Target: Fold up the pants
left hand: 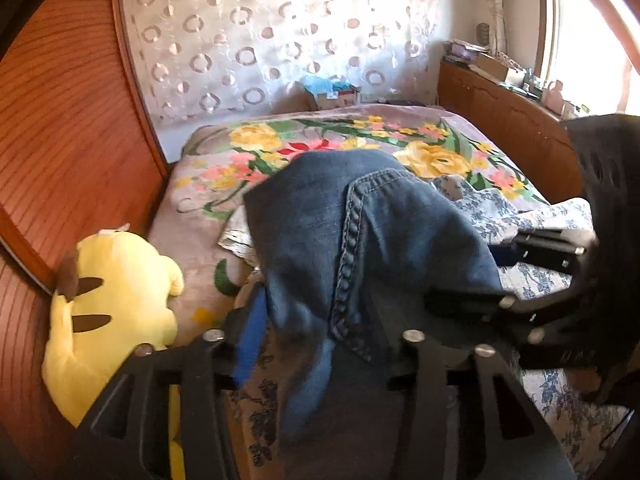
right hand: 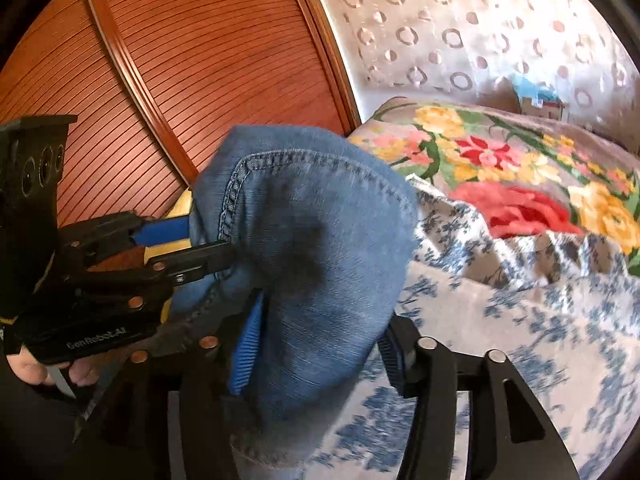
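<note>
Blue denim pants (left hand: 320,208) are bunched up above the bed, a stitched seam running down their middle. In the left wrist view my left gripper (left hand: 328,332) is open, and the cloth hangs loosely between its blue-padded fingers (left hand: 248,344). My right gripper (left hand: 504,272) reaches in from the right at the same bunch. In the right wrist view the pants (right hand: 312,220) fill the gap of my open right gripper (right hand: 320,352). My left gripper (right hand: 208,238) sits at their left edge with its jaws apart. The cloth is blurred.
The bed carries a floral blanket (left hand: 360,136) and a blue-and-white patterned sheet (right hand: 480,320). A yellow plush toy (left hand: 112,304) lies by the wooden wardrobe (left hand: 60,140) on the left. A cluttered wooden cabinet (left hand: 504,108) stands under the window. A hand (right hand: 28,368) holds the left gripper.
</note>
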The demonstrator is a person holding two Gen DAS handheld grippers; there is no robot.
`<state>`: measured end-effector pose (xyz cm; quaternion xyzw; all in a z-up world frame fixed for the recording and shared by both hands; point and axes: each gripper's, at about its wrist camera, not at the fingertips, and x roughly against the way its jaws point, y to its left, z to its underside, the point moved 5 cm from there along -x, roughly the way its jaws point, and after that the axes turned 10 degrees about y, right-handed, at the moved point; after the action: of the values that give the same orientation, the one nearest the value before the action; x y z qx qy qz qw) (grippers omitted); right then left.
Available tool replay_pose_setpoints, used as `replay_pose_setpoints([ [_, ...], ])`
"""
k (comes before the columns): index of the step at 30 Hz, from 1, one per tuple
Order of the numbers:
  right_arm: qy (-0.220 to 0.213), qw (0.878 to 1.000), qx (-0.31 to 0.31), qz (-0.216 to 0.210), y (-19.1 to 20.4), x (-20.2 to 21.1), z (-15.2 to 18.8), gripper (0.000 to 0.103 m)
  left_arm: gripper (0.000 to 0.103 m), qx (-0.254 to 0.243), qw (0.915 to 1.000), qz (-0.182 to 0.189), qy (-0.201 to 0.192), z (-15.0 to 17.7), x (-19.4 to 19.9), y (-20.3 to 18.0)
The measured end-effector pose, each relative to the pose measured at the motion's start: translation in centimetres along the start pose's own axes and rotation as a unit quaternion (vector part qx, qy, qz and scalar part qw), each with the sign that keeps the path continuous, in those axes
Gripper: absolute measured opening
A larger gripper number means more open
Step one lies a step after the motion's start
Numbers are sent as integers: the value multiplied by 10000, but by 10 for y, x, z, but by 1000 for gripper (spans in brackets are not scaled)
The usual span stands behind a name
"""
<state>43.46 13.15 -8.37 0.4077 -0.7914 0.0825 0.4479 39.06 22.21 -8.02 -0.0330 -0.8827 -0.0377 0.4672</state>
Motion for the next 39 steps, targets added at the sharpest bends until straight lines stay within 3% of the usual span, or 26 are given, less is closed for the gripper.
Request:
replay_pose_setpoints([
  [2, -70, 9999, 121, 63, -2, 8, -1, 57, 69, 62, 10000, -33, -28, 3, 7, 2],
  [3, -109, 9997, 174, 90, -2, 15, -4, 58, 72, 123, 9999, -43, -77, 7, 12, 4],
  [8, -480, 9969, 607, 120, 14, 55, 0, 56, 73, 323, 9991, -25, -281, 19, 33, 2],
  [10, -526, 9955, 778, 80, 20, 57, -2, 38, 73, 403, 9985, 62, -369, 27, 42, -3],
  [13, -432, 9948, 915, 99, 25, 46, -8, 27, 73, 502, 9980, 193, -338, 38, 46, -13],
  [15, -301, 9955, 888, 168, 18, 30, -12, 25, 73, 527, 9981, 205, -259, 48, 44, -19],
  [24, 200, 9961, 792, 335, 1, -17, -51, 25, 73, 634, 9976, 158, 240, 79, 18, -23],
  [29, 85, 9966, 707, 418, 4, -2, -50, 25, 73, 711, 9971, 147, 233, 82, 22, -22],
  [39, -120, 9972, 607, 417, 14, 50, -4, 25, 73, 654, 9977, 167, 3, 76, 43, -36],
])
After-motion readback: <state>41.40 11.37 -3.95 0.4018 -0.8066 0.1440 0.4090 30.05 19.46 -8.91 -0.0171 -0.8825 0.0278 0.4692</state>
